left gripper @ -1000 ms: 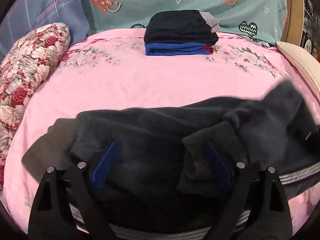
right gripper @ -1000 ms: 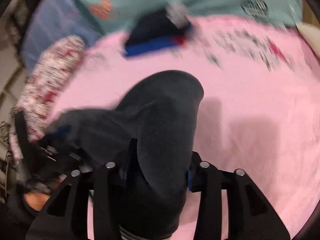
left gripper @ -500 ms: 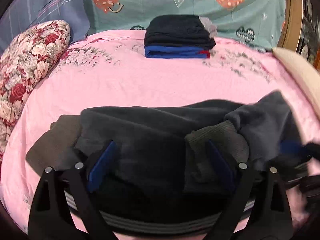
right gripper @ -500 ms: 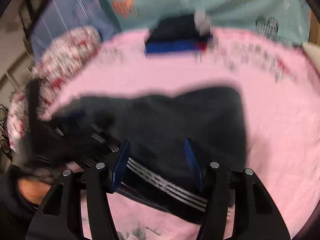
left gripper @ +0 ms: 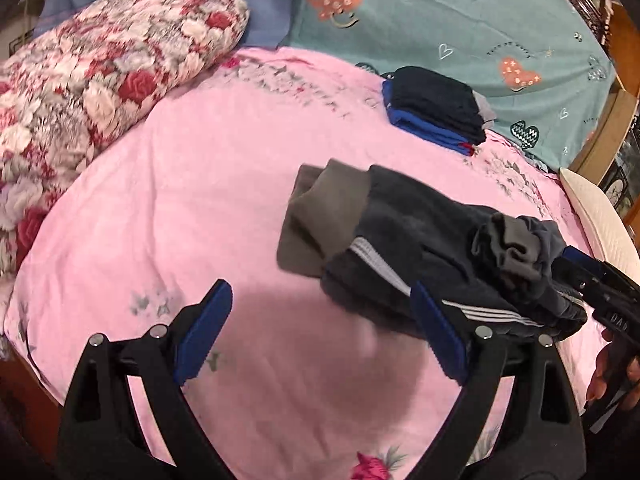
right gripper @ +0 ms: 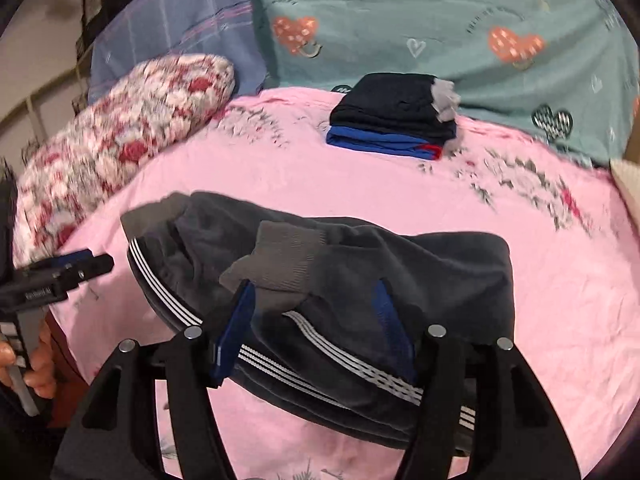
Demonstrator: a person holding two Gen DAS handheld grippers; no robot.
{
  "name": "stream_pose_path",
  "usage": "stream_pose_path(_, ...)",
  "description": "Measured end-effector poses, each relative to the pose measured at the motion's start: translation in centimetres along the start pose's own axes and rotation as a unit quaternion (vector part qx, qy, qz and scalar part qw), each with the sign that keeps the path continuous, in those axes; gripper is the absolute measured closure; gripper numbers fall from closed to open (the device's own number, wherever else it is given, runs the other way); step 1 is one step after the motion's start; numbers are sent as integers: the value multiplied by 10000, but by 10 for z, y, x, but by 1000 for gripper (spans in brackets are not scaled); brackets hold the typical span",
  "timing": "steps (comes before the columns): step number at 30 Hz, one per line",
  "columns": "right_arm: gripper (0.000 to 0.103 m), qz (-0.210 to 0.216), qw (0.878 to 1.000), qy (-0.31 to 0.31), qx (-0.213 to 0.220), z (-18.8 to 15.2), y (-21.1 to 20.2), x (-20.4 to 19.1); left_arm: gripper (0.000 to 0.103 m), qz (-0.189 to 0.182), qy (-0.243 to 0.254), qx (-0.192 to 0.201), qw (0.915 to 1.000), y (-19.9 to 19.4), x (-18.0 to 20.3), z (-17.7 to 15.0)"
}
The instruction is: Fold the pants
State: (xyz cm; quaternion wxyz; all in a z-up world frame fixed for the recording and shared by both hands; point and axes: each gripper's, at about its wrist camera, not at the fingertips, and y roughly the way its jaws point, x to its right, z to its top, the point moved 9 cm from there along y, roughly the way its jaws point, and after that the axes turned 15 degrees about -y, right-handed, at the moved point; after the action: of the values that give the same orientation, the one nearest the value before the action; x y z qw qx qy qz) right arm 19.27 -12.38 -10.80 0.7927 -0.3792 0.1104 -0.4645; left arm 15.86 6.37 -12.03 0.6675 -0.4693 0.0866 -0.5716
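1. A pink bedsheet [left gripper: 208, 184] with a faint grey and red flower print covers the bed straight ahead of both tools and beneath them.
2. Ahead and to the left lies a bolster [left gripper: 92, 68] in red and white roses.
3. Far ahead, a teal cover [right gripper: 460, 28] printed with hearts stands along the head of the bed, with a blue checked cloth [right gripper: 176, 28] to its left.
4. A wooden bed frame [left gripper: 612, 120] shows at the far right, with a cream pillow [left gripper: 596, 216] just below it.
5. A pale wall [right gripper: 36, 92] shows at the far left.
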Motion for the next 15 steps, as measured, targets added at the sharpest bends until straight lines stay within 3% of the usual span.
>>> stream_pose_path(4, 40, -144, 9962, -797, -327, -8, 12, -29, 11, -98, 43, -43, 9999, 0, 2, -5)
stream_pose_path(8, 40, -961, 9793, -1659, -655, -14, 35, -36, 11, -188, 127, -137, 9996, 6, 10, -12)
stream_pose_path(11, 40, -1108, 9722, -1834, -948, -20, 55, -35, 11, -209, 180, -219, 9994, 11, 15, -18)
stream_pose_path(12, 44, -1113, 9714, -1853, -980, -21, 58, -34, 11, -213, 192, -238, 9993, 12, 15, -20)
stream_pose_path(15, 74, -1107, 9745, -1632, -1072, -24, 53, -21, 11, -224, 176, -246, 9993, 11, 14, -21)
